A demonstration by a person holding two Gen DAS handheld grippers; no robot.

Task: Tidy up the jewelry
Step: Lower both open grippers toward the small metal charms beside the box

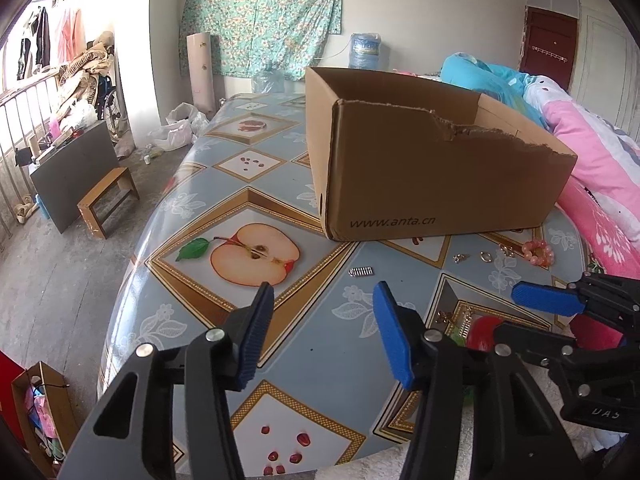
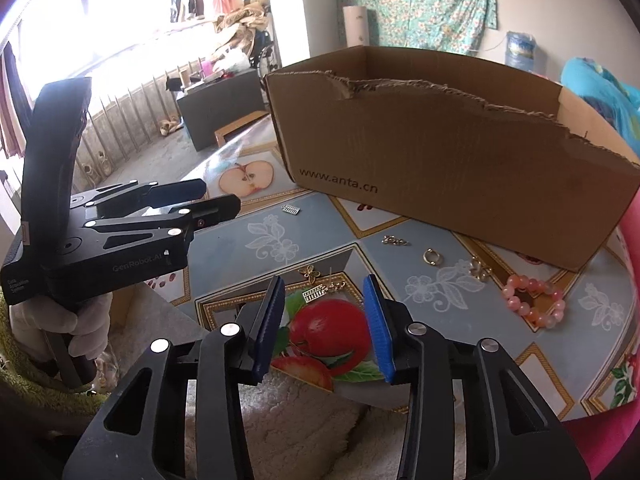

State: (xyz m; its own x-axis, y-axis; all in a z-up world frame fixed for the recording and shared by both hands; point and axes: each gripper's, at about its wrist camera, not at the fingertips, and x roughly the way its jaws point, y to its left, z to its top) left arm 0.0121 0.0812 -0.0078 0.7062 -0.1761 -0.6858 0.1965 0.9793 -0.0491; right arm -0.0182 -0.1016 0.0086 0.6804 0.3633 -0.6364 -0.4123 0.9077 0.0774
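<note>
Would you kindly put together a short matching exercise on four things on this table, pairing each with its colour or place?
Things:
1. bead bracelet
2. cardboard box
3. gold ring
4. small silver clasp

Descriptions:
A. brown, with a torn top edge
B. pink, lying nearest the table's right edge
C. lying apart, on the apple-half side of the box's printed corner
D. lying between a gold chain piece and a gold flower-shaped piece

Pairs: 1-B, 2-A, 3-D, 4-C
</note>
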